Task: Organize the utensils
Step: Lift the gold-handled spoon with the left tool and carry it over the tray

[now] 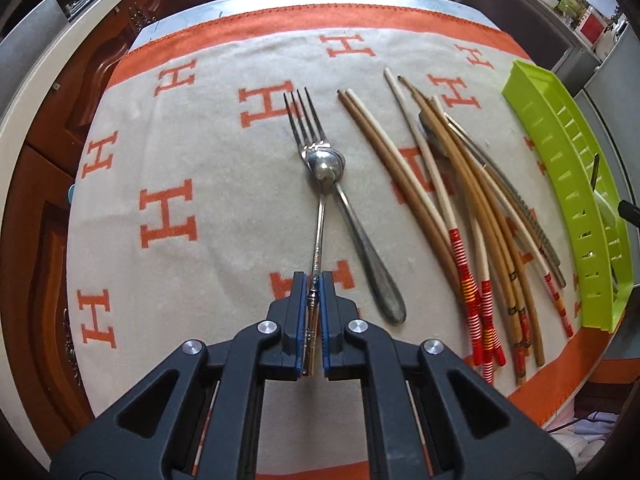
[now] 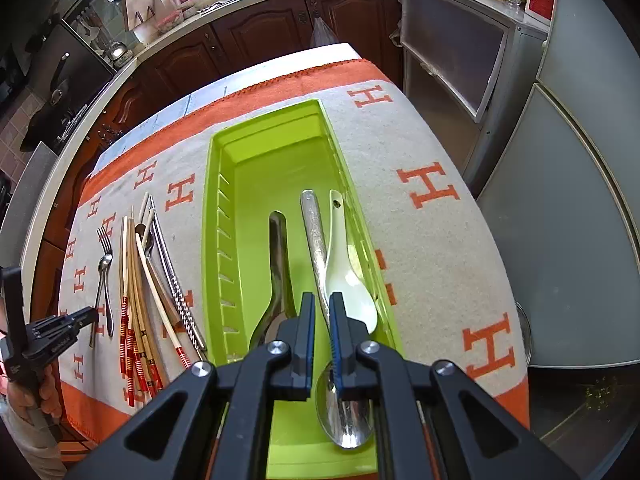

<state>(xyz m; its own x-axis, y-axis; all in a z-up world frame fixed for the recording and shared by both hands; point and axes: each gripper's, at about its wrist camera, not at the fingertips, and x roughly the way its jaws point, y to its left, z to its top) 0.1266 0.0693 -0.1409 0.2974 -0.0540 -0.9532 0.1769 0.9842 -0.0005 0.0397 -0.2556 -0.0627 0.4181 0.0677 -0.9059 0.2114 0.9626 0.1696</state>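
Observation:
My left gripper (image 1: 314, 280) is shut on the handle of a small silver spoon (image 1: 325, 168) whose bowl rests on a fork (image 1: 306, 120) on the cloth. A second spoon (image 1: 368, 248) lies beside it. Several chopsticks (image 1: 460, 208) lie to the right. The green tray (image 2: 224, 216) holds a dark ladle-like spoon (image 2: 278, 264), a steel spoon (image 2: 316, 240) and a white ceramic spoon (image 2: 344, 276). My right gripper (image 2: 322, 300) hovers over the tray, jaws slightly apart and empty, with the steel spoon's handle below the gap. The left gripper also shows in the right wrist view (image 2: 94, 314).
A beige cloth with orange H letters (image 1: 168, 216) covers the table. The tray edge (image 1: 560, 184) stands at the right in the left wrist view. Wooden cabinets (image 2: 256, 32) and a grey cabinet (image 2: 452, 48) surround the table. Chopsticks (image 2: 140, 288) lie left of the tray.

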